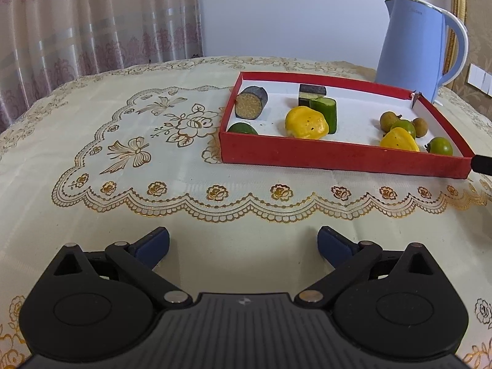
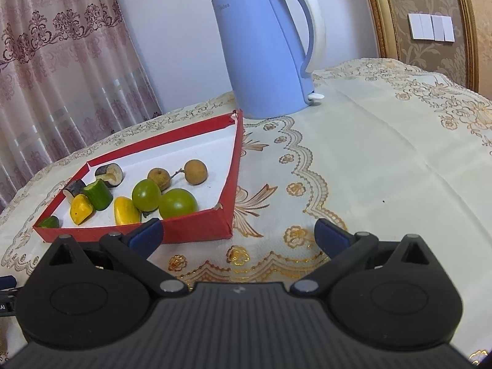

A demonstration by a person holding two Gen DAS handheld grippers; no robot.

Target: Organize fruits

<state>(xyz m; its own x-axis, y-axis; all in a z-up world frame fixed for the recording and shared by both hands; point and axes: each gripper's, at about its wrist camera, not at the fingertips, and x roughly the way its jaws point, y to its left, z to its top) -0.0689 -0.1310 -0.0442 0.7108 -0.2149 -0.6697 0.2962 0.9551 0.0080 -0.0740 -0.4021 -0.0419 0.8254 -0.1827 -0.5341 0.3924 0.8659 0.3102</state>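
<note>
Your left gripper (image 1: pixel 243 241) stands wide apart and empty above the embroidered tablecloth (image 1: pixel 123 184), well short of the red box (image 1: pixel 338 156). Your right gripper (image 2: pixel 238 230) is likewise wide and empty, just near the box's right corner. All fruit lies inside: yellow pieces (image 1: pixel 306 123), cucumber chunk (image 1: pixel 324 112), green round fruits (image 2: pixel 146 194), longans (image 2: pixel 196 171). A blue kettle (image 2: pixel 261 52) stands beyond the box.
</note>
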